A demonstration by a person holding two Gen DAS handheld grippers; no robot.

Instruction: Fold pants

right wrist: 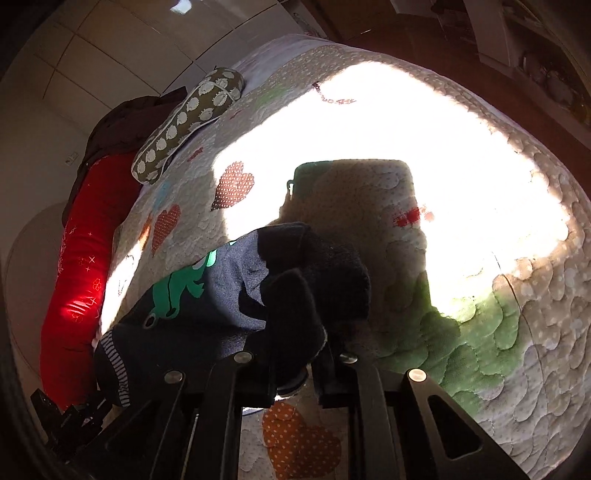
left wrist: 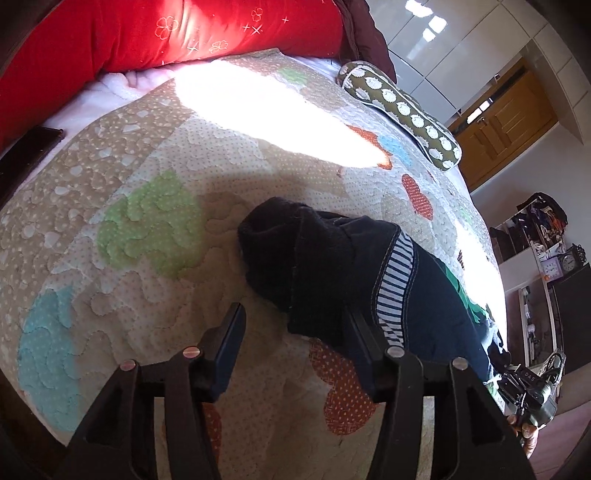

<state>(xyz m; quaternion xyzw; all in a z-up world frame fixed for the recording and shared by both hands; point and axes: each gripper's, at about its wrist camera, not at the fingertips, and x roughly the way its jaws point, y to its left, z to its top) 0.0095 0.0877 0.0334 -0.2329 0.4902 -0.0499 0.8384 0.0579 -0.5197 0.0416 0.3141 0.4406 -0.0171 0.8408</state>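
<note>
Small dark navy pants with a striped pocket trim and a green frog print lie on the quilted bedspread. In the left wrist view my left gripper is open; its right finger sits against the dark ribbed waistband, its left finger over bare quilt. In the right wrist view my right gripper is shut on a dark ribbed cuff of the pants, which bunches up between the fingers. The frog print shows left of it.
A red bolster lies along the bed's far side, also in the right wrist view. An olive patterned pillow lies on the quilt. Bright sun patches wash out parts of the quilt. Shelves and wooden furniture stand beyond the bed.
</note>
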